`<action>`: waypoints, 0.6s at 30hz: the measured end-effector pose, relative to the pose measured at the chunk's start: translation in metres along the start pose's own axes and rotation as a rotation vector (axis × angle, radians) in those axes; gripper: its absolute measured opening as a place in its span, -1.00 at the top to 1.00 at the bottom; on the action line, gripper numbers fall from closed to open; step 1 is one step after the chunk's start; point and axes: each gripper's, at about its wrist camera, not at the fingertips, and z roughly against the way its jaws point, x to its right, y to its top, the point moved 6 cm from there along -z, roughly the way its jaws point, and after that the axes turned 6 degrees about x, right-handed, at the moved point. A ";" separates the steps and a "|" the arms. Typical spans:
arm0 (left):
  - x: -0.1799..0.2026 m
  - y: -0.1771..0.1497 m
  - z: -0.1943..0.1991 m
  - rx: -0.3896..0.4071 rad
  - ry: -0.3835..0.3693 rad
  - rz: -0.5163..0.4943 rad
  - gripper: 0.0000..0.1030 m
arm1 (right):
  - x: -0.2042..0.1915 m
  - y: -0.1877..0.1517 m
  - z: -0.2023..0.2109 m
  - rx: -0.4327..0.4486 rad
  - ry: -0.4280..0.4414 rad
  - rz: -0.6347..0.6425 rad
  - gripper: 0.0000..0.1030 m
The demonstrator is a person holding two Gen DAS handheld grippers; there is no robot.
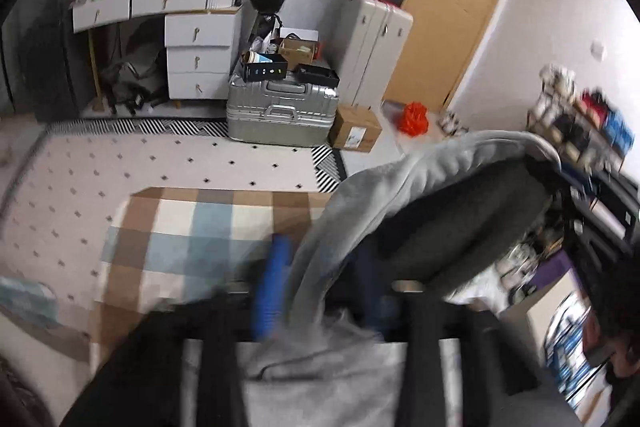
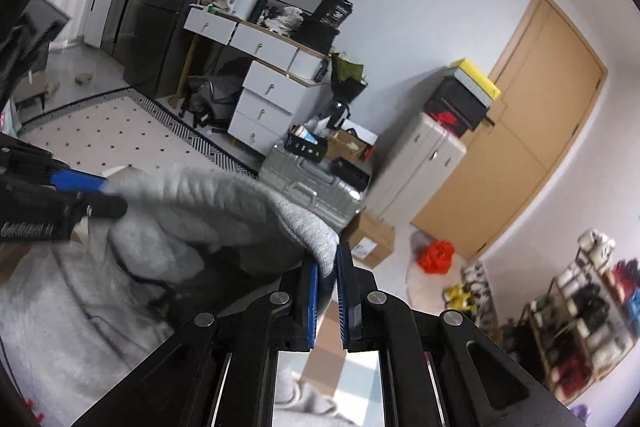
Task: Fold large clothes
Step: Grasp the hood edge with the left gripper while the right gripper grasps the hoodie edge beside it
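A large grey garment (image 1: 404, 183) with a dark lining hangs lifted between both grippers above a checked cloth surface (image 1: 192, 227). My left gripper (image 1: 324, 291), with blue pads, is shut on the garment's edge; the fabric drapes over its fingers. It also shows at the left of the right wrist view (image 2: 94, 193), pinching the cloth. My right gripper (image 2: 328, 267) is shut on another edge of the grey garment (image 2: 224, 195), with cloth wedged between its blue pads (image 2: 312, 291). The rest of the garment sags below toward the left.
A silver suitcase (image 1: 280, 111) with boxes on top, a cardboard box (image 1: 356, 133), a white drawer desk (image 1: 188, 39), a white cabinet (image 1: 372, 47) and a wooden door (image 1: 452, 7) stand beyond the dotted rug (image 1: 120, 167). A cluttered shelf (image 2: 580, 315) stands at right.
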 end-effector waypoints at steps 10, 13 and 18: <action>0.019 -0.021 -0.007 0.005 0.009 -0.263 -0.50 | -0.011 0.005 -0.003 -0.003 0.066 -0.043 0.84; 0.016 -0.024 -0.030 -0.011 -0.005 -0.260 -0.50 | -0.012 0.004 0.000 0.002 0.060 -0.038 0.84; 0.009 -0.021 -0.067 -0.033 -0.004 -0.239 -0.50 | -0.001 -0.004 0.000 0.021 0.106 -0.106 0.84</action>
